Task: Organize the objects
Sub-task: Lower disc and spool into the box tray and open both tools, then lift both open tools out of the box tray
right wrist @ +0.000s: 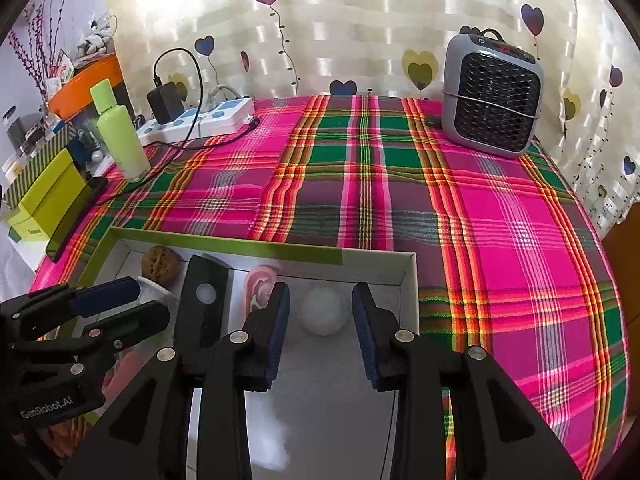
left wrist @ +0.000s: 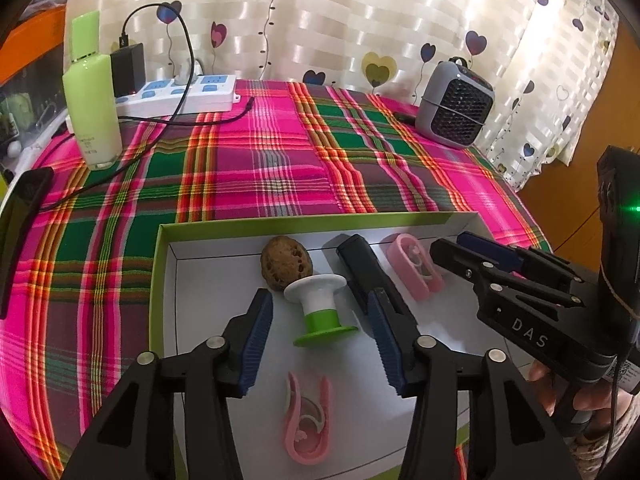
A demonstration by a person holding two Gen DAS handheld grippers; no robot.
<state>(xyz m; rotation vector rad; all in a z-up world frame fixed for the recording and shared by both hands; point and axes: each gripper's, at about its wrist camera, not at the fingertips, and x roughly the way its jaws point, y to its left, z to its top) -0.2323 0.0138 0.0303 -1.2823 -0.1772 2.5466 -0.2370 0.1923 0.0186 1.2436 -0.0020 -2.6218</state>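
Shallow box (left wrist: 164, 264), green-rimmed, serving as the collecting tray; left gripper (left wrist: 320, 320) part open, pads clear of the green-and-white spool (left wrist: 320, 308) lying between them, nothing held; right gripper (right wrist: 320, 312) part open, empty, the white ball (right wrist: 323, 311) resting just ahead between its fingers, evidently set down.

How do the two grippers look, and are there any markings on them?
Both are black plastic tools with silver rivets and ribbed dark blue pads on the fingers. The left gripper carries the white marking "GenRobot.AI" on its side, seen from the right wrist view. The right gripper carries raised letters "DAS", a green light on its upright body and a thin cable beneath.
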